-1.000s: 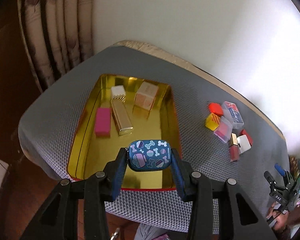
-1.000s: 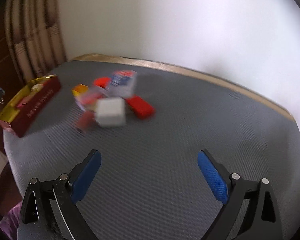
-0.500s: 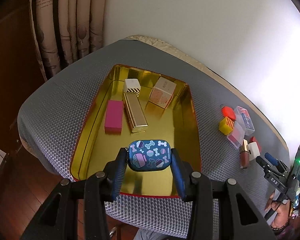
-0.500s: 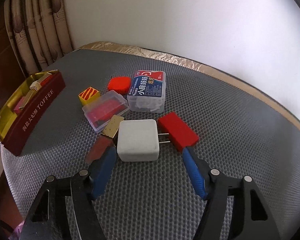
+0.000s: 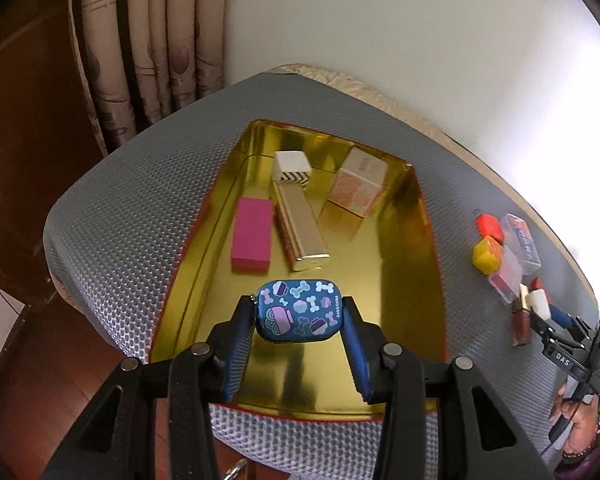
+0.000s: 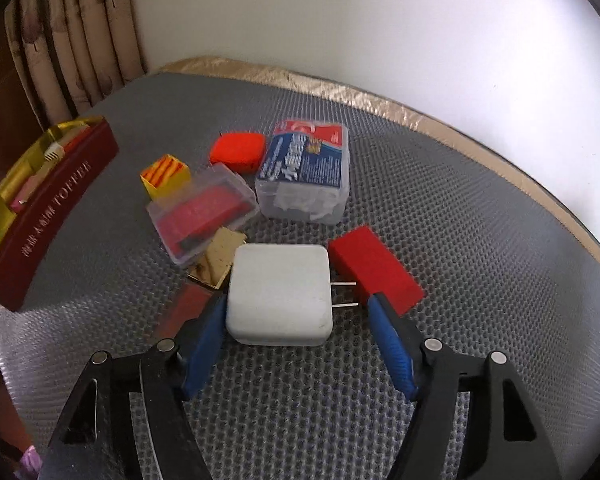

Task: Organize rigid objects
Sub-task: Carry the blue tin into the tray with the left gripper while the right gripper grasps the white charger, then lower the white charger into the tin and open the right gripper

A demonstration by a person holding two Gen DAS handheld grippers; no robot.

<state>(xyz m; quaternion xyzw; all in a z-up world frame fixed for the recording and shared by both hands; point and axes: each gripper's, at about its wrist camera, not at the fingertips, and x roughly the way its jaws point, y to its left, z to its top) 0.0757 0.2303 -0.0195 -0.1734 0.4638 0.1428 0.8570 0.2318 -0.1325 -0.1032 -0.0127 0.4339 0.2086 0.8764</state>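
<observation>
Left wrist view: left gripper (image 5: 299,316) clamped on blue patterned case (image 5: 299,310), held above near end of gold tin (image 5: 428,240)
Right wrist view: right gripper (image 6: 296,322) jaws just closed in around white charger (image 6: 279,294); left pad touching, right pad apart
Charger location: grey mat (image 6: 460,240), beside red block (image 6: 374,270)

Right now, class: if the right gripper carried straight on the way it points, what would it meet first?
The white charger, already between the right gripper's blue pads; the red block lies just beyond its prongs. Whether the left pad already touches is unclear.
</observation>
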